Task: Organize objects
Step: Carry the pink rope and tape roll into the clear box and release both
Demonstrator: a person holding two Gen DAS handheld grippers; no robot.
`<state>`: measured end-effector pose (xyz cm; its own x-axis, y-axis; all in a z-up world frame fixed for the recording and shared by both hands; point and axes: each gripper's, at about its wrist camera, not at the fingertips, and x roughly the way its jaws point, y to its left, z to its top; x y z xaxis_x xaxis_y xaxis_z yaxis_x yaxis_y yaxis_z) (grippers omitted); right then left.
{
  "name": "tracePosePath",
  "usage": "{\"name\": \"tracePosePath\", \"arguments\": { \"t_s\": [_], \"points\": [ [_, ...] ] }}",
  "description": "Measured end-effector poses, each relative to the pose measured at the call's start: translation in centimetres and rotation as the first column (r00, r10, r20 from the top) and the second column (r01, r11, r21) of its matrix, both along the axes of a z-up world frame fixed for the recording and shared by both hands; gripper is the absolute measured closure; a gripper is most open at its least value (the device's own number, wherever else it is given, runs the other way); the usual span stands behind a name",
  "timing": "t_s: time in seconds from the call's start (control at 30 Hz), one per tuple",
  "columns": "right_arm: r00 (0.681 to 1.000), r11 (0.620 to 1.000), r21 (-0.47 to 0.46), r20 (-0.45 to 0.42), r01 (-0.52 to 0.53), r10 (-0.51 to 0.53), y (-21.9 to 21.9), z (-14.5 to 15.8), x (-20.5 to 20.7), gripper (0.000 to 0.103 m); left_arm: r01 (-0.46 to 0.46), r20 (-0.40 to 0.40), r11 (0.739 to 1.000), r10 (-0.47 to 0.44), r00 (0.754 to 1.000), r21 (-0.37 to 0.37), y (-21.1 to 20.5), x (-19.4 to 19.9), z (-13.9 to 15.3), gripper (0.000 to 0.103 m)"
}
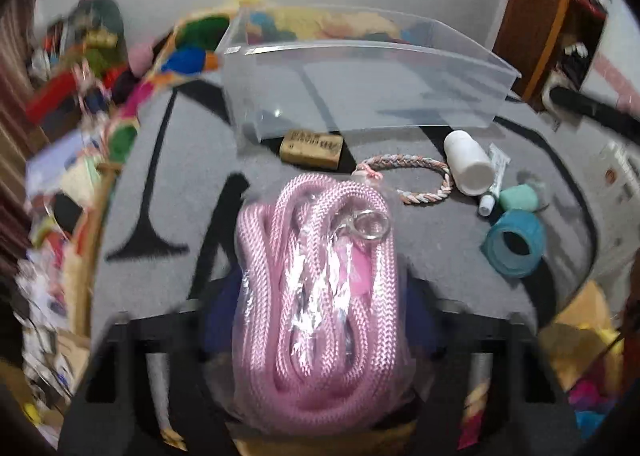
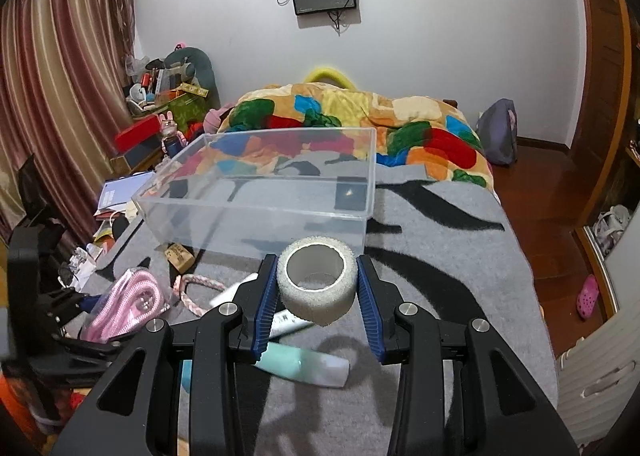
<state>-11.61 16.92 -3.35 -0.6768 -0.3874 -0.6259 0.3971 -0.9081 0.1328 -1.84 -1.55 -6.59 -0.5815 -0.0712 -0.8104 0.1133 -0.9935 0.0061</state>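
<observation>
My left gripper [image 1: 316,296] is shut on a clear bag of pink rope [image 1: 316,296], which hides the fingertips; it also shows in the right wrist view [image 2: 128,304]. My right gripper [image 2: 317,288] is shut on a white roll of wrap [image 2: 317,285] and holds it above the grey blanket [image 2: 440,296]. An empty clear plastic bin [image 1: 360,92] [image 2: 260,184] stands just beyond both. On the blanket lie a cork-coloured block [image 1: 312,149], a braided bracelet [image 1: 416,180], a white bottle [image 1: 468,162], a small tube [image 1: 494,184], a teal roll [image 1: 514,242] and a mint roll [image 1: 518,198].
A mint and white tube [image 2: 304,366] lies under my right gripper. A patchwork quilt [image 2: 360,116] covers the far bed. Cluttered boxes and papers [image 2: 160,104] stand to the left. Wooden floor [image 2: 540,196] and a door are to the right.
</observation>
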Motion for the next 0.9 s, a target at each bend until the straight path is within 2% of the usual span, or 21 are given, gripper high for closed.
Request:
{"name": "tracePosePath", "arguments": {
  "t_s": [0.03, 0.13, 0.33, 0.47, 0.6, 0.73, 0.9],
  "points": [
    [1.000, 1.000, 0.001, -0.004, 0.001, -0.001, -0.1, 0.2, -0.1, 0.068, -0.003, -0.010, 1.000, 0.002, 1.000, -0.005, 0.1, 0.1, 0.2, 0.048],
    [1.000, 1.000, 0.008, -0.026, 0.001, -0.001, -0.4, 1.2, -0.6, 0.068, -0.012, -0.044, 0.999, 0.014, 0.999, 0.045, -0.7, 0.7, 1.2, 0.050],
    [0.998, 1.000, 0.014, -0.062, -0.008, 0.009, -1.5, 2.6, -2.1, 0.068, -0.013, -0.146, 0.996, 0.026, 0.989, 0.090, -2.9, 1.8, 6.2, 0.051],
    [0.998, 1.000, 0.001, -0.067, -0.007, 0.007, -2.1, 3.1, -3.7, 0.068, -0.009, -0.206, 0.991, 0.037, 0.978, 0.135, -4.6, 0.1, 9.6, 0.051],
    [0.999, 1.000, -0.003, -0.045, -0.015, 0.015, -2.9, 3.2, -5.9, 0.068, -0.023, -0.257, 0.993, 0.051, 0.965, 0.113, -5.2, -2.8, 12.0, 0.051],
    [1.000, 1.000, -0.012, -0.003, -0.021, 0.021, -3.5, 2.6, -7.7, 0.068, -0.011, -0.247, 0.992, 0.041, 0.968, 0.122, -5.3, -7.1, 12.6, 0.051],
    [0.998, 1.000, 0.014, 0.055, -0.024, 0.023, -4.6, 1.2, -10.1, 0.068, -0.004, -0.162, 0.994, 0.022, 0.987, 0.105, -4.7, -12.2, 11.0, 0.051]
  ]
}}
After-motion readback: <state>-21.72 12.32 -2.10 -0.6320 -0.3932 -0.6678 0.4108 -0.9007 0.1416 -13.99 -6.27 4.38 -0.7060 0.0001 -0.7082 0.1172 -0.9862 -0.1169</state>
